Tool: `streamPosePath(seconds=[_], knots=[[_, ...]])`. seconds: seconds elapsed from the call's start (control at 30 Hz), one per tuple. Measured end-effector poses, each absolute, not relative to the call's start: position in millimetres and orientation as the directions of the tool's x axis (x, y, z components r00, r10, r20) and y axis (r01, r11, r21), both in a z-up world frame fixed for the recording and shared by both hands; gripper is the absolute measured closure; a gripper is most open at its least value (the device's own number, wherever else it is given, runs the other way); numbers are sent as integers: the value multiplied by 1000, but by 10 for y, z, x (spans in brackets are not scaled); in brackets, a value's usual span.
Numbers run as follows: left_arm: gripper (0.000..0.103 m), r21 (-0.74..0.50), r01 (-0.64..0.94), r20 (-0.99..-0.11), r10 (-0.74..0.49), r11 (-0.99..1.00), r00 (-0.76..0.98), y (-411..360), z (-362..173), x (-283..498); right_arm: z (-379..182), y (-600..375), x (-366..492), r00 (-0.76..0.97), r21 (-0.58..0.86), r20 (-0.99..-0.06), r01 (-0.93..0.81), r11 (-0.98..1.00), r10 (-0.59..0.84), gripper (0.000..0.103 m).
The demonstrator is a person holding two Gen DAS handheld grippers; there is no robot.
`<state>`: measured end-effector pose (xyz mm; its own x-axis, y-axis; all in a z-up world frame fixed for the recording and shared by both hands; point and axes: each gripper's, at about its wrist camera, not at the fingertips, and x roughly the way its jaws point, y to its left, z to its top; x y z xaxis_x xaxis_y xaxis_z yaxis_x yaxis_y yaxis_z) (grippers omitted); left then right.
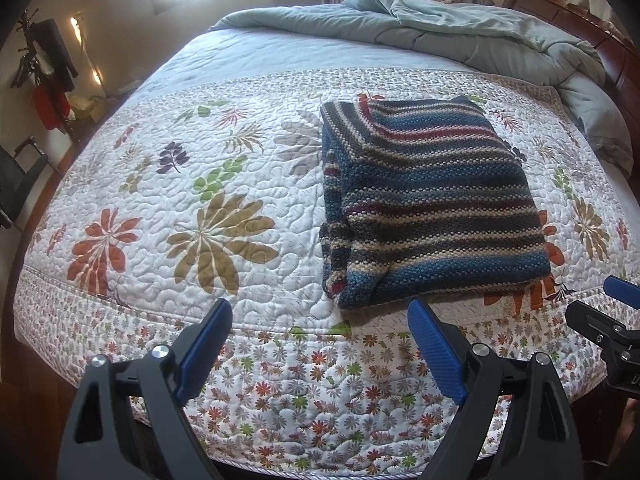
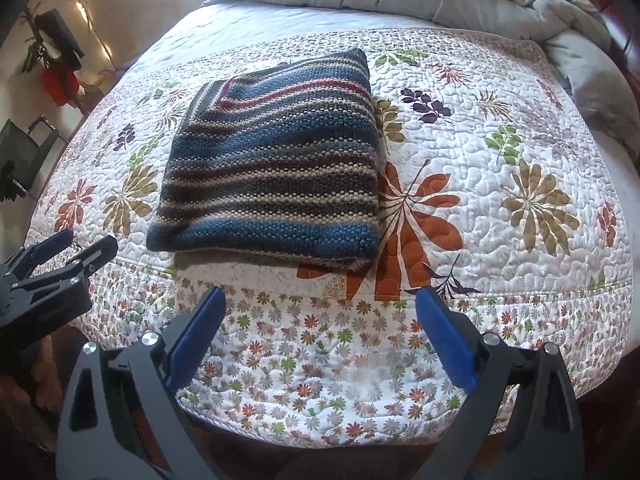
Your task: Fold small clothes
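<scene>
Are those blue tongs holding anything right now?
No. The left tongs and right tongs are open and empty; the folded striped sweater lies untouched on the bed.

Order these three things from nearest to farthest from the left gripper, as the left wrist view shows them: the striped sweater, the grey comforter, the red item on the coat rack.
From the left gripper, jaws open:
1. Striped sweater: folded on the quilt, just ahead and slightly right.
2. Grey comforter: bunched at the far end of the bed, toward the right.
3. Red item: on the coat rack by the left wall. It seems farthest, but fisheye distortion makes this uncertain.

Folded sweater [image 1: 432,204] lies on quilt [image 1: 224,184], duvet [image 1: 460,32] behind.
</scene>
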<state>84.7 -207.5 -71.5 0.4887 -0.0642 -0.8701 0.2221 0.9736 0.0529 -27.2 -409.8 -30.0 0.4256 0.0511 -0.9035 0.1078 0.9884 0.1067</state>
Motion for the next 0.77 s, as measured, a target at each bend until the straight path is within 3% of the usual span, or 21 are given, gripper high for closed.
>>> streamPosePath(seconds=[0.77], knots=[[13,34,230,-868,-86,973,489,-2095,-642,821,-266,-4084,-289,436,117,-898,112,987,57,8]])
